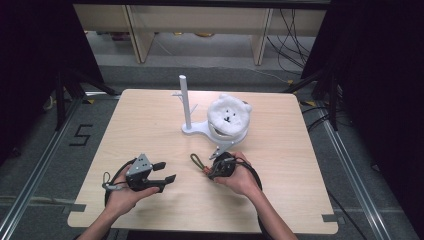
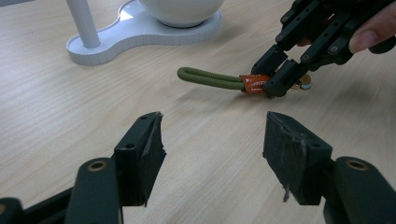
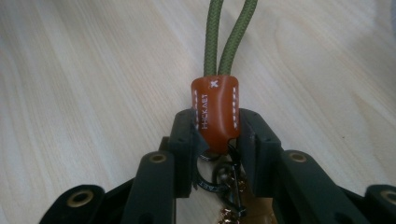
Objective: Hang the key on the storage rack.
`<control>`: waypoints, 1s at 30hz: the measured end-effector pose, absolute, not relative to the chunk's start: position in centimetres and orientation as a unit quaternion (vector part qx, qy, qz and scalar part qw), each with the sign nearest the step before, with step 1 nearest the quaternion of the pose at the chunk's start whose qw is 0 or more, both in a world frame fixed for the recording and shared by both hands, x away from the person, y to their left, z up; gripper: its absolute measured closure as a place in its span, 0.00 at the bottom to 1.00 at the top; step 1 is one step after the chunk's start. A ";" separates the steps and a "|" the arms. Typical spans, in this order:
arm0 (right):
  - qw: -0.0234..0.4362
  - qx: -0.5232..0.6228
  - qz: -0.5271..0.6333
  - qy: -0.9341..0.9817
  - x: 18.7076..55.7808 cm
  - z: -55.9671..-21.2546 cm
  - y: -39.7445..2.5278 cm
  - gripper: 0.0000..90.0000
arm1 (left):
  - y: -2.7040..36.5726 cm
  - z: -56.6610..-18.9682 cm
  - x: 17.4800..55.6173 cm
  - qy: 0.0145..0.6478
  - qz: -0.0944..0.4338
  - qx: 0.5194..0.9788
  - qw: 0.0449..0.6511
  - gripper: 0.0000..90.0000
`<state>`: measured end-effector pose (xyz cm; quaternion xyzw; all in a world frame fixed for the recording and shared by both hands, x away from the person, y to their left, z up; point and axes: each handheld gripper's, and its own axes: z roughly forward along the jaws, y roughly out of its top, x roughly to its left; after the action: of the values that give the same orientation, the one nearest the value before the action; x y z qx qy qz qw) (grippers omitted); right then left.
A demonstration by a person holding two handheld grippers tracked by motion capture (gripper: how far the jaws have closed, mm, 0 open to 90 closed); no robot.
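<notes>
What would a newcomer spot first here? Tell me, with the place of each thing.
The white bear-faced plush sitting on the white stand near the table's far middle stands out first. Next comes the green cord keychain with its orange leather tab, lying on the wooden table in front of the stand and clamped by the right gripper. The left gripper hovers open nearby.
</notes>
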<state>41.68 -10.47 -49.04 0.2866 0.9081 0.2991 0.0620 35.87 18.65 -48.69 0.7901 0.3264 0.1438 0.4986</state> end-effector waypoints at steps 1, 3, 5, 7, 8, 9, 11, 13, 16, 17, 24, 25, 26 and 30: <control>0.059 0.301 0.305 0.902 41.5 -49.1 -10.5 0.77 | 18.7 -48.7 35.9 0.328 0.144 0.789 0.499 0.41; 0.067 0.298 0.330 0.893 41.4 -49.0 -10.8 0.77 | 18.7 -48.6 35.9 0.335 0.140 0.782 0.506 0.42; 0.092 0.285 0.349 0.888 41.4 -49.0 -11.2 0.77 | 18.7 -48.6 36.1 0.344 0.128 0.772 0.519 0.43; 0.095 0.300 0.361 0.878 40.8 -48.4 -11.4 0.77 | 18.6 -48.4 36.2 0.354 0.117 0.760 0.532 0.44; 0.108 0.294 0.382 0.870 40.7 -48.4 -11.4 0.77 | 18.5 -48.3 36.3 0.356 0.111 0.754 0.540 0.45; 0.106 0.296 0.386 0.867 40.5 -48.0 -11.5 0.77 | 18.4 -48.1 36.3 0.359 0.109 0.752 0.542 0.45; 0.123 0.295 0.409 0.855 40.0 -47.6 -11.5 0.77 | 18.0 -47.6 36.6 0.363 0.097 0.741 0.557 0.46; 0.137 0.293 0.428 0.844 39.8 -47.5 -11.5 0.77 | 17.5 -47.2 37.0 0.363 0.083 0.730 0.573 0.47; 0.157 0.296 0.455 0.825 39.2 -47.2 -11.4 0.77 | 16.7 -46.5 37.5 0.368 0.069 0.719 0.586 0.49; 0.165 0.297 0.462 0.819 39.1 -47.1 -11.3 0.77 | 16.4 -46.3 37.8 0.369 0.065 0.713 0.593 0.50; 0.190 0.288 0.488 0.802 38.6 -46.7 -11.0 0.77 | 15.2 -45.3 39.1 0.381 0.043 0.696 0.606 0.57; 0.196 0.285 0.489 0.801 38.6 -46.6 -10.9 0.77 | 15.0 -45.3 39.2 0.379 0.038 0.694 0.611 0.58; 0.188 0.283 0.492 0.802 38.5 -46.7 -10.8 0.77 | 14.8 -45.3 39.5 0.382 0.031 0.691 0.612 0.59; 0.193 0.286 0.491 0.800 38.2 -46.6 -10.6 0.77 | 14.6 -45.3 40.0 0.390 0.019 0.685 0.615 0.65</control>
<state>38.19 -10.57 -46.56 0.2859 0.7999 0.4910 0.1932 40.02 14.61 -45.31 0.6849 0.3898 0.0188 0.6153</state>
